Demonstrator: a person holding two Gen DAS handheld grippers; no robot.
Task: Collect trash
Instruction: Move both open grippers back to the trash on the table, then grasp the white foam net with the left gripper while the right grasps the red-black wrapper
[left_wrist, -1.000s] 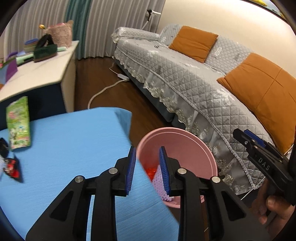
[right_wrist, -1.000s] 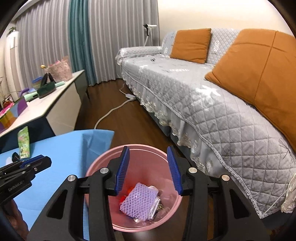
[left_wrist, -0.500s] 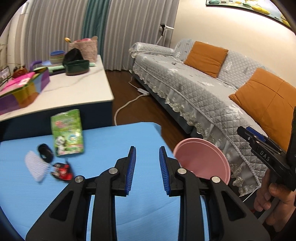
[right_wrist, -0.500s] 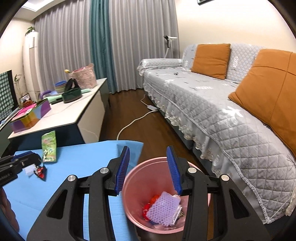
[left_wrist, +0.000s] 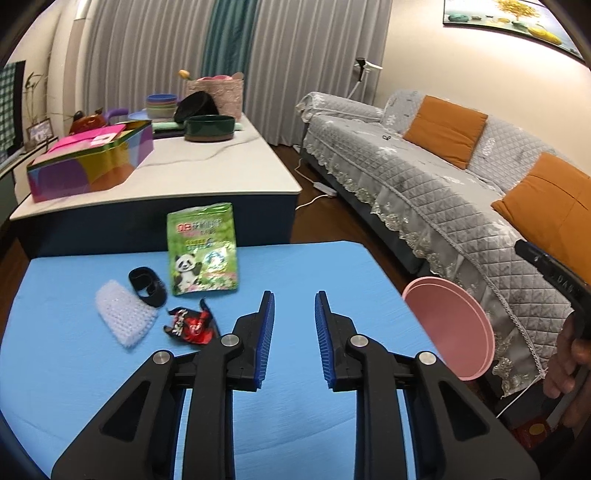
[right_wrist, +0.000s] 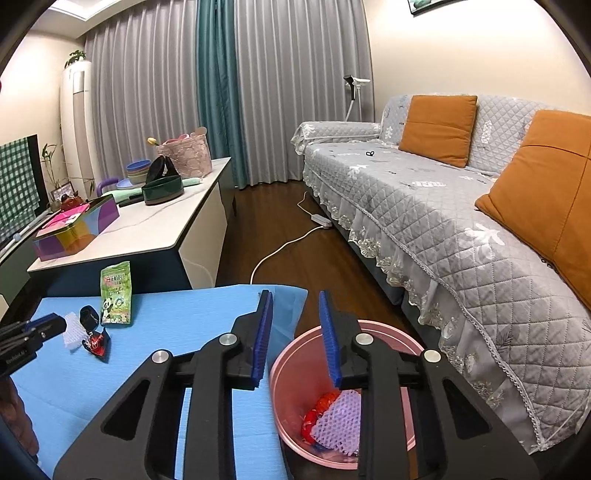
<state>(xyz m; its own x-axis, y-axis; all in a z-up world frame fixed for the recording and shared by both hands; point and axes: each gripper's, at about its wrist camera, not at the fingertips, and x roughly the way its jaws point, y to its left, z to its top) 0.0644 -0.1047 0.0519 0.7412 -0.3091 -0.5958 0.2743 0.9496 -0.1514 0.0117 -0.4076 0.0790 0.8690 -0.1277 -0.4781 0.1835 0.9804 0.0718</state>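
Note:
On the blue table (left_wrist: 92, 369) lie a green panda packet (left_wrist: 201, 254), a black ring-shaped piece (left_wrist: 147, 286), a white foam net (left_wrist: 123, 319) and a red-and-black wrapper (left_wrist: 190, 325). My left gripper (left_wrist: 293, 339) is open and empty above the table, right of the wrapper. The pink bin (right_wrist: 295, 373) stands beside the table's right edge and holds a purple foam net (right_wrist: 338, 421) and red trash. My right gripper (right_wrist: 295, 338) is open and empty above the bin's left rim. The same trash shows in the right wrist view, with the packet (right_wrist: 116, 299) farthest back.
A white counter (left_wrist: 207, 166) behind the table carries a colourful box (left_wrist: 92, 162), bowls and a basket. A grey sofa (right_wrist: 443, 206) with orange cushions runs along the right. A white cable (right_wrist: 280, 247) lies on the wood floor.
Both grippers rose and pulled back from the bin. The left one swung left over the table, bringing the trash items into view. Both stayed open.

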